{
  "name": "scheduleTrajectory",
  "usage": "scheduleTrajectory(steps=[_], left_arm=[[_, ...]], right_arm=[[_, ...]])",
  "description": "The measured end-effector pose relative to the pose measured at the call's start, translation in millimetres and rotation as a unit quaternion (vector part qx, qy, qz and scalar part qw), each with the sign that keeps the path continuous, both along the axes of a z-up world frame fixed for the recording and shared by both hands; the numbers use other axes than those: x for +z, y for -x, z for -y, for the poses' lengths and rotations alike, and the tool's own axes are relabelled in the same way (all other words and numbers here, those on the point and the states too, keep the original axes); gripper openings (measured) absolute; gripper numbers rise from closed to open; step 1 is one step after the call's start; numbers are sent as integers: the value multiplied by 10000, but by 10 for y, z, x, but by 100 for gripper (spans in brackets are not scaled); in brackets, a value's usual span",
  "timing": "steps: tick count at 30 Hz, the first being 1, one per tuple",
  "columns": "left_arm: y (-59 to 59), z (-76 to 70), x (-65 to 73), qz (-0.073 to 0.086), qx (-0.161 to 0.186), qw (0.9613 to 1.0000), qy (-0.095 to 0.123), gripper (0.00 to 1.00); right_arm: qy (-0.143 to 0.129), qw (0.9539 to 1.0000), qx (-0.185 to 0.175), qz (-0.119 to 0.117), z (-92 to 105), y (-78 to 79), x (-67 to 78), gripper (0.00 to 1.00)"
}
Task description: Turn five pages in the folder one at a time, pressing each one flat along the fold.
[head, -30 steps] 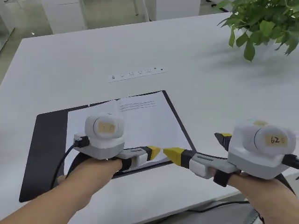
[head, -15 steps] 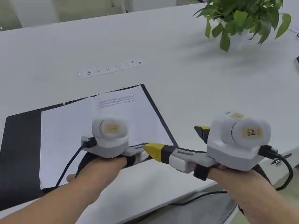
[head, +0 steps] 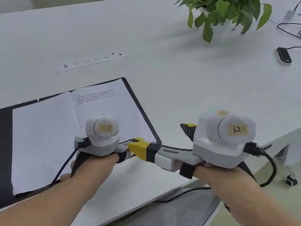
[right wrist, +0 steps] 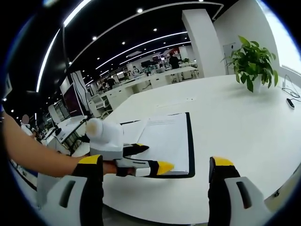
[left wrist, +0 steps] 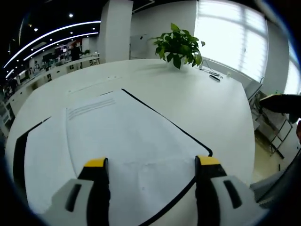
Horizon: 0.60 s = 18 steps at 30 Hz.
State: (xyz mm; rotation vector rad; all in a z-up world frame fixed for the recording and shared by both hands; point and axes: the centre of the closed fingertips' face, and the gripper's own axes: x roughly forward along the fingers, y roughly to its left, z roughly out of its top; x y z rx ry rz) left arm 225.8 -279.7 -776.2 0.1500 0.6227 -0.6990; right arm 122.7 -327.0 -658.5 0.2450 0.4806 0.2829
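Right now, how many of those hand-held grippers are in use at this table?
2. The left gripper, open, is over the folder's right-hand page near its bottom corner; the right gripper, open, is just beside it, past the folder's edge over the table.

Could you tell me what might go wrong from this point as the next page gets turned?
The left gripper hangs open over the page corner; closing there might pinch several sheets. The right gripper, also open, has one tip close beside the left one, so they could knock. The folder lies near the table edge and may slide when pulled.
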Motion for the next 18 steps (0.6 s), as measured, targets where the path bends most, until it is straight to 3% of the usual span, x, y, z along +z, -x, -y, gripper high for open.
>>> scheduleTrajectory(steps=[3, 4, 11, 18], left_arm=[[-14, -41, -21, 144, 10, 9999, -90, 64], [-28, -74, -32, 266, -6, 9995, -182, 61], [-25, -121, -34, 650, -66, 9978, 131, 57], [-29, -130, -38, 716, -176, 9970, 251, 46]], right_arm=[[-13, 10000, -4, -37, -1, -16, -22, 92], [-14, 10000, -1, -51, -2, -22, -30, 92], [-60, 9999, 43, -128, -55, -86, -67, 92], [-146, 9997, 17, -212, -63, -125, -115, 91]])
